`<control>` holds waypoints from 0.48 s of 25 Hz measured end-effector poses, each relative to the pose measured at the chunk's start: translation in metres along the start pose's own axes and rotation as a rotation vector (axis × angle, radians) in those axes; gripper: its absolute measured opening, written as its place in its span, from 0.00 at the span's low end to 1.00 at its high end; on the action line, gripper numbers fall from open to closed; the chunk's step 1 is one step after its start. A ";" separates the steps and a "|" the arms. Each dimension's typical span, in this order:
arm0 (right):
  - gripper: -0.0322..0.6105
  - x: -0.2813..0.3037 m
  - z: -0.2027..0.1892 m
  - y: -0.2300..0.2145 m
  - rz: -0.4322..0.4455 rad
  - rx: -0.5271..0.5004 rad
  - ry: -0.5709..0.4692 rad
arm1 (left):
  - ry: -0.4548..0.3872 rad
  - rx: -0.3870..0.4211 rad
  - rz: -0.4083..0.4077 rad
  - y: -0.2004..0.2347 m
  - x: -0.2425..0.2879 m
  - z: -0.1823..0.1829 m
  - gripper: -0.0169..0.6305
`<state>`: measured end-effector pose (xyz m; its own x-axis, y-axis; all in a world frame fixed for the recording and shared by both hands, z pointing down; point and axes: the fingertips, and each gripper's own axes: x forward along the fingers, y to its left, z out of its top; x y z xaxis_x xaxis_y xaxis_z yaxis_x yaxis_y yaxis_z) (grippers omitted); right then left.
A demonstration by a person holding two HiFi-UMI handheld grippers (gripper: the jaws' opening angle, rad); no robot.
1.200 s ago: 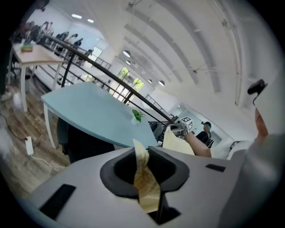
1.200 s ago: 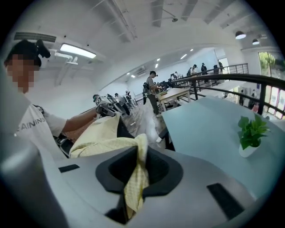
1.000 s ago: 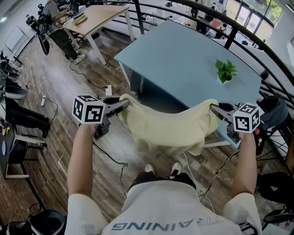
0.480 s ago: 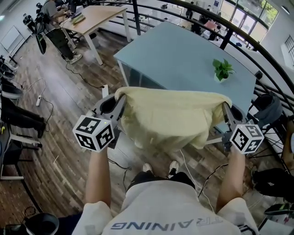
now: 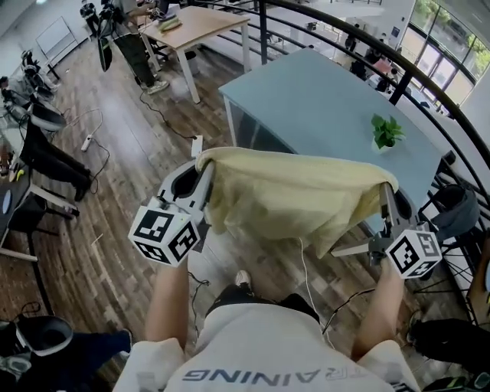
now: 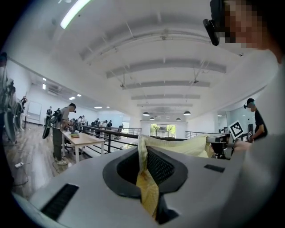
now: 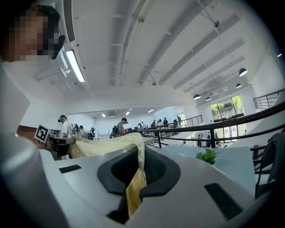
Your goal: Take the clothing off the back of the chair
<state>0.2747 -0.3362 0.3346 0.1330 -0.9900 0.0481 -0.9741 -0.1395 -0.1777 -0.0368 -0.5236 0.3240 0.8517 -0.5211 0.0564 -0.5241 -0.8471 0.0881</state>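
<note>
Two grippers share one load, a pale yellow garment (image 5: 295, 195) held up in the air and spread between them. At one top corner the left gripper (image 5: 203, 170) has its jaws pressed together on the cloth. In the left gripper view a fold of yellow fabric is pinched between the black pads and trails back along the gap toward the camera. The right gripper (image 5: 385, 197) is clamped in the same way on the opposite top corner, with a strip of the fabric caught between its closed jaws. Both grippers point level and away from the person's body. The garment's upper edge runs nearly straight from the tips of one gripper to the tips of the other. The rest hangs below that line and reaches lowest on the right gripper's side, well above the wooden floor (image 5: 115, 214). Beyond both sets of tips stands a light blue table (image 5: 321, 96), with a small potted plant (image 5: 387, 132) on it ahead of the right gripper. A wooden desk (image 5: 203, 21) stands farther off, ahead of the left gripper.
</note>
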 end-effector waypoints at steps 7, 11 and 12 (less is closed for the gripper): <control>0.10 -0.036 -0.002 -0.007 0.179 0.014 -0.016 | -0.017 0.011 0.175 -0.060 -0.061 -0.009 0.11; 0.10 -0.058 -0.004 -0.011 0.260 0.012 -0.011 | -0.029 0.002 0.247 -0.094 -0.092 -0.015 0.11; 0.10 -0.063 -0.004 -0.011 0.280 0.011 -0.011 | -0.028 0.003 0.264 -0.102 -0.099 -0.017 0.11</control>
<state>0.2763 -0.2725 0.3378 -0.1392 -0.9901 -0.0151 -0.9712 0.1395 -0.1931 -0.0680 -0.3838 0.3262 0.6853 -0.7266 0.0491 -0.7280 -0.6818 0.0712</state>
